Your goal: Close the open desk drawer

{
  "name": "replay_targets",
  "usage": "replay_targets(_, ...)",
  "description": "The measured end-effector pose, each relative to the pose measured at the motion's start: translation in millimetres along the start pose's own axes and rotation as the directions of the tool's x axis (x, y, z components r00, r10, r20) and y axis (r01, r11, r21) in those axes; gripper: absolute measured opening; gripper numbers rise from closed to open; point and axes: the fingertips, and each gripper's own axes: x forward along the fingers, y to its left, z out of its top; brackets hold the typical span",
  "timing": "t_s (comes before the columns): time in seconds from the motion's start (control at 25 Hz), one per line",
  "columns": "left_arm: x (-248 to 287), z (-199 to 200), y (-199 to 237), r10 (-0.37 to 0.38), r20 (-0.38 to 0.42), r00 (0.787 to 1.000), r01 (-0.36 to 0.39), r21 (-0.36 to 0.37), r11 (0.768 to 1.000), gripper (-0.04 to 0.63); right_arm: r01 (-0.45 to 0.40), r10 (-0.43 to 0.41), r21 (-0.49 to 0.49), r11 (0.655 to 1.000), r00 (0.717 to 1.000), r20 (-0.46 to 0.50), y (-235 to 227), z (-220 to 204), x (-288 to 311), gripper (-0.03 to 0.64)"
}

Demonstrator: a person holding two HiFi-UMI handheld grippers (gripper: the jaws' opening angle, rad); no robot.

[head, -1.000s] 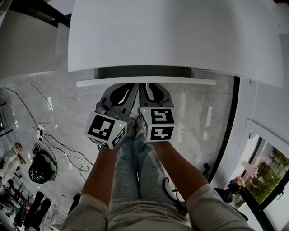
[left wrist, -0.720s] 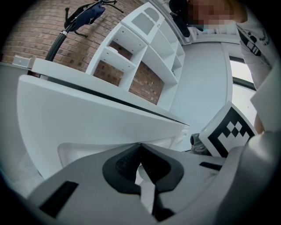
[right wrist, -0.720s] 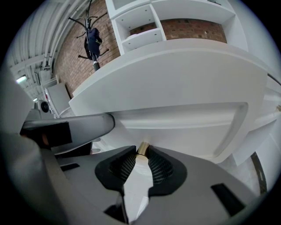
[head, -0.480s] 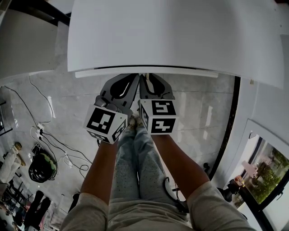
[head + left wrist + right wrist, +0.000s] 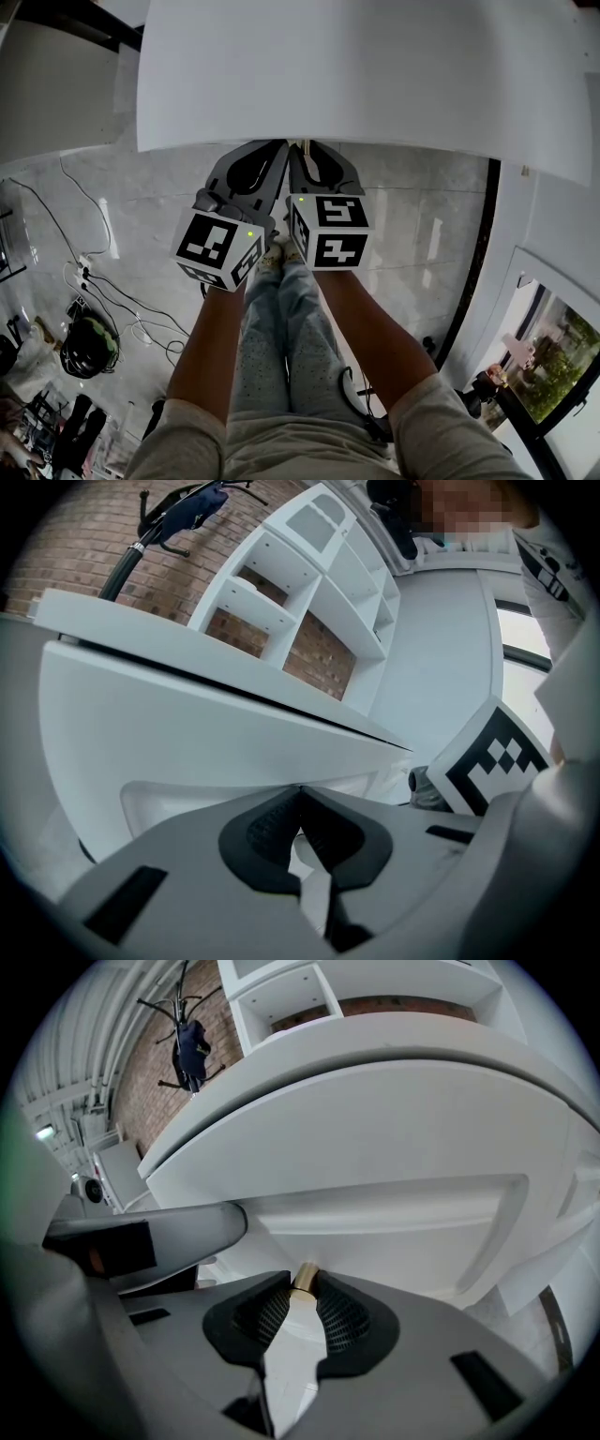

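Observation:
The white desk top [image 5: 356, 66] fills the upper head view, and the drawer front is tucked out of sight beneath its near edge. In the gripper views the white drawer front [image 5: 187, 752] [image 5: 403, 1166] stands close ahead under the desk top. My right gripper [image 5: 302, 1283] is shut on the drawer's small brass knob [image 5: 306, 1277]. Beside it my left gripper [image 5: 300, 794] has its jaws shut with nothing between them, tips against the drawer front. Seen from the head view, both grippers [image 5: 279, 150] [image 5: 300, 150] sit side by side, their tips at the desk edge.
My legs [image 5: 281, 347] stand below the grippers on a pale marble floor. Cables [image 5: 112, 291] and a dark bag [image 5: 87, 347] lie at the left. A white shelf unit [image 5: 309, 583] rises behind the desk, and a coat stand [image 5: 187, 1040] is against the brick wall.
The drawer front has slid in under the desk top and no longer shows from above. Both grippers moved forward with it, toward the desk.

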Motion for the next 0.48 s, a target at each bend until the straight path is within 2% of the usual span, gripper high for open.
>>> replay_targets(0.48,-0.3,-0.3,-2.8,-0.002,-0.004,1.000,0.002,-0.010,1.000,0.017,0.021,-0.021,-0.024,0.999,1.000,0.000,-0.9,-0.5,0.0,0.104)
